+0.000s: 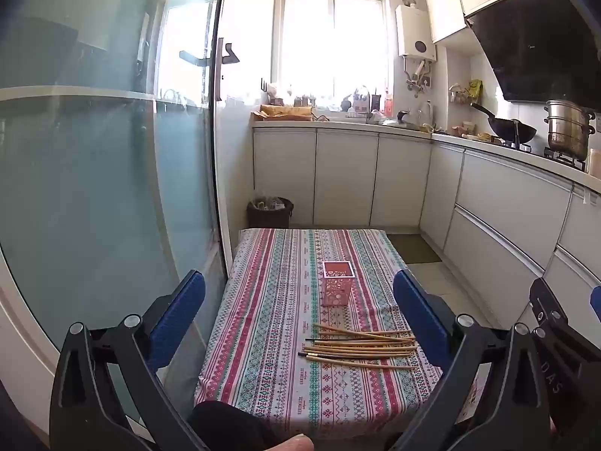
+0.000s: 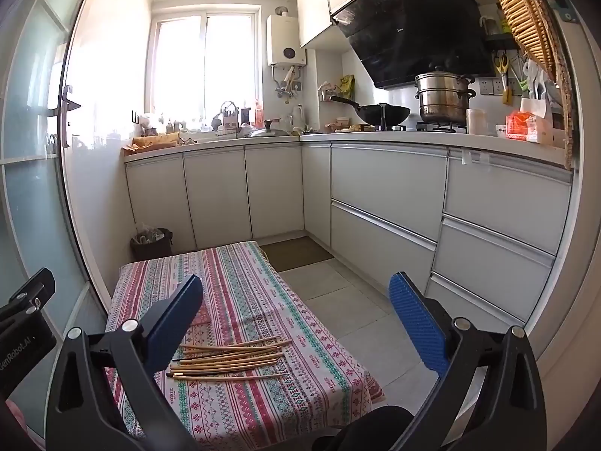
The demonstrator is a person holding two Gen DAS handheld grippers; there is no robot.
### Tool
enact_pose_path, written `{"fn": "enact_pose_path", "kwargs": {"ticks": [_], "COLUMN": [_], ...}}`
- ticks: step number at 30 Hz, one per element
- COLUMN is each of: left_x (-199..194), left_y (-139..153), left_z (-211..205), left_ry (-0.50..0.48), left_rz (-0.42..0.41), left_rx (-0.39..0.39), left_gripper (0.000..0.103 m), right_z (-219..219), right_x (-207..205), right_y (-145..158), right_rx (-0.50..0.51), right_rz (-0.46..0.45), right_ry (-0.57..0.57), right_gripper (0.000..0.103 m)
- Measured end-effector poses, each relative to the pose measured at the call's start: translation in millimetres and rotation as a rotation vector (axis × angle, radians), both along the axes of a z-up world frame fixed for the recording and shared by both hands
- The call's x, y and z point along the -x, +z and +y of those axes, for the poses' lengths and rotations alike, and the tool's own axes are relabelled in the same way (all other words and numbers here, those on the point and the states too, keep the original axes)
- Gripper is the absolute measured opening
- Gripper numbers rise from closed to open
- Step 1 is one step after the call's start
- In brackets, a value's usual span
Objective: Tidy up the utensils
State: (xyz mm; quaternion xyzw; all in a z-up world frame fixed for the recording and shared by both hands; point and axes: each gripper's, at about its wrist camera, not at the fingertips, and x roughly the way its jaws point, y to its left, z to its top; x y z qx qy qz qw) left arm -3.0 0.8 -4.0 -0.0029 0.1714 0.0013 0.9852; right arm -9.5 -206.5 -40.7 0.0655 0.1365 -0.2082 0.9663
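nothing is sorted yet: all the chopsticks (image 1: 362, 345) lie loose on the tablecloth (image 1: 263, 319), just in front of the empty pink holder (image 1: 338, 282). the left gripper (image 1: 299, 314) and right gripper (image 2: 296, 319) are both spread wide, holding nothing.

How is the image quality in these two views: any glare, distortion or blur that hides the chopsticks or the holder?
Left wrist view: window blown out, fisheye bends the glass door, chopsticks and pink holder sharp. Right wrist view: the same window glare, chopsticks clear, the holder mostly hidden behind a finger of the right gripper.
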Motion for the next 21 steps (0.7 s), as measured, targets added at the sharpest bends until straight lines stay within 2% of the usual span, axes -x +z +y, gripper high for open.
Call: {"fn": "enact_pose_path", "kwargs": {"ticks": [21], "left_x": [10.0], "left_y": [13.8], "left_z": [6.3], "left_ry": [0.0], "left_rz": [-0.023], "left_rx": [0.052], "left_gripper": [0.096], "right_z": [2.1], "right_x": [20.6], "right_y": [15.9], "right_rx": [0.01], "right_rz": [-0.063], "right_ry": [-0.003], "right_gripper": [0.097]}}
